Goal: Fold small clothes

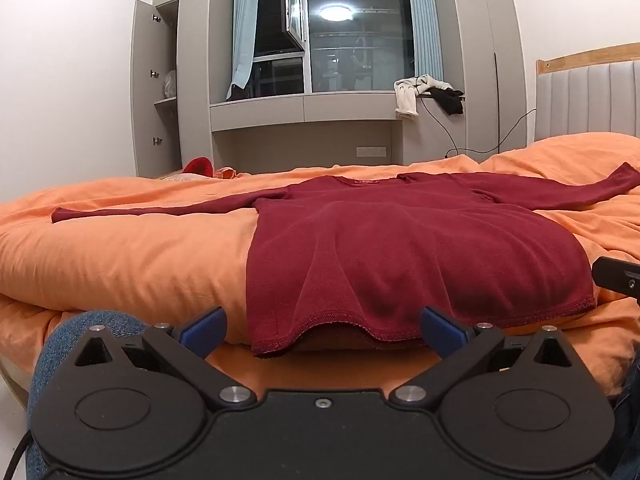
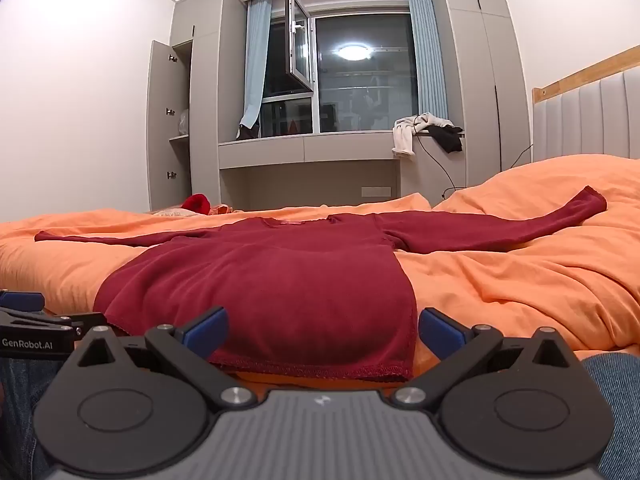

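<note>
A dark red long-sleeved top (image 1: 400, 248) (image 2: 280, 280) lies flat on the orange duvet (image 1: 120, 256) (image 2: 520, 288), hem toward me, both sleeves stretched out sideways. My left gripper (image 1: 323, 330) is open just short of the hem's left part, its blue pads (image 1: 202, 330) wide apart and touching nothing. My right gripper (image 2: 323, 332) is open too, in front of the hem's right corner, nothing pinched between its pads (image 2: 442, 330). Each gripper shows at the edge of the other's view: the right gripper (image 1: 618, 278) and the left gripper (image 2: 36, 320).
A person's knees in blue jeans (image 1: 80, 332) (image 2: 616, 380) flank the grippers. A padded headboard (image 2: 592, 116) stands at the right. Beyond the bed are a window ledge with white and black clothes (image 1: 424, 96), an open wardrobe door (image 1: 144, 92), and a red item (image 1: 198, 166).
</note>
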`<state>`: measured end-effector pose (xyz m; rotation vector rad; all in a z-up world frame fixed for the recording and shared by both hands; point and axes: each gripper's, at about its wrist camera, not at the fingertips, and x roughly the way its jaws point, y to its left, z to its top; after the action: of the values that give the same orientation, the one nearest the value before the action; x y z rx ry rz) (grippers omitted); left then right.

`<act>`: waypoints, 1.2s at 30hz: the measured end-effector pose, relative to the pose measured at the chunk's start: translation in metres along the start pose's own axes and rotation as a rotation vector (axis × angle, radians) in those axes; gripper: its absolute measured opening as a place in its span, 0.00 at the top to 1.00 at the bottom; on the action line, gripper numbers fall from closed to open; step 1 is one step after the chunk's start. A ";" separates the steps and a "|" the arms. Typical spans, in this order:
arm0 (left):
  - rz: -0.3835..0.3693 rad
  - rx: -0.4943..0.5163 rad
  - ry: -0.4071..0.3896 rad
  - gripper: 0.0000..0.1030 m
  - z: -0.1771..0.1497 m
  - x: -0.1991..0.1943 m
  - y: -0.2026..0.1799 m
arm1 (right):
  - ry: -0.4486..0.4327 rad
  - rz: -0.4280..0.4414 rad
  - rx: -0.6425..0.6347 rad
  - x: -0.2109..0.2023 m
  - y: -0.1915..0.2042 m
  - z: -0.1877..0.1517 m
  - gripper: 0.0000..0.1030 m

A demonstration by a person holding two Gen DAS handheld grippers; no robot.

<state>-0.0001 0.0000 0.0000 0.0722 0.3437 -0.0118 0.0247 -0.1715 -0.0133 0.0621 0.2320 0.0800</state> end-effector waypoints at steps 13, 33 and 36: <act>0.001 -0.001 0.004 0.00 0.000 0.000 0.000 | 0.002 0.000 0.000 -0.002 0.000 0.000 0.00; 0.000 -0.008 0.013 0.00 0.001 0.002 0.001 | 0.011 -0.006 -0.003 -0.005 0.001 -0.002 0.00; 0.001 -0.008 0.013 0.00 0.001 0.002 0.001 | 0.013 -0.009 -0.002 0.000 -0.002 0.000 0.00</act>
<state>0.0017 0.0010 0.0001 0.0642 0.3565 -0.0092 0.0250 -0.1730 -0.0138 0.0587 0.2455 0.0715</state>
